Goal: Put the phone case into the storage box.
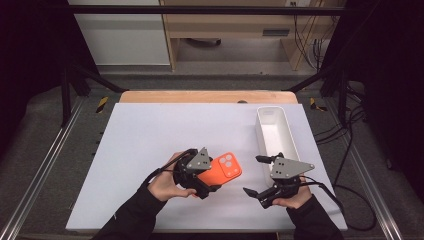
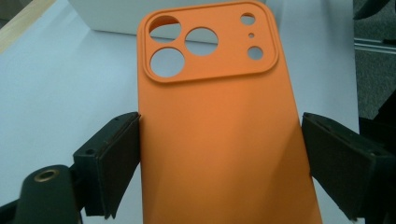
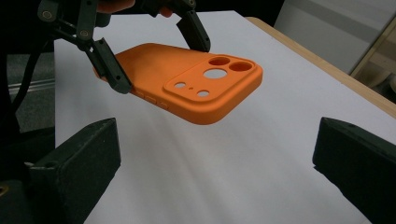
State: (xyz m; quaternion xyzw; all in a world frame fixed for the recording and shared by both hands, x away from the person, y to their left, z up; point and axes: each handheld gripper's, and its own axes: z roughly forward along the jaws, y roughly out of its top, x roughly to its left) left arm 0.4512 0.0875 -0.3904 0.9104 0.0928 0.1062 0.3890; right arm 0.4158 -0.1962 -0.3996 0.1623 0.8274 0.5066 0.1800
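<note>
An orange phone case with camera cut-outs hangs above the white table sheet, held level. My left gripper is shut on its two long sides near the lower end. In the left gripper view the case sits between both pads, camera end pointing away. My right gripper stands open to the right of the case with nothing between its jaws. The right gripper view shows the case ahead, clamped by the left gripper, with bare sheet between my right gripper's wide-set jaws.
A long white bin stands at the right side of the sheet, just beyond my right gripper. A wooden table edge runs along the far side. Black frame posts flank the table.
</note>
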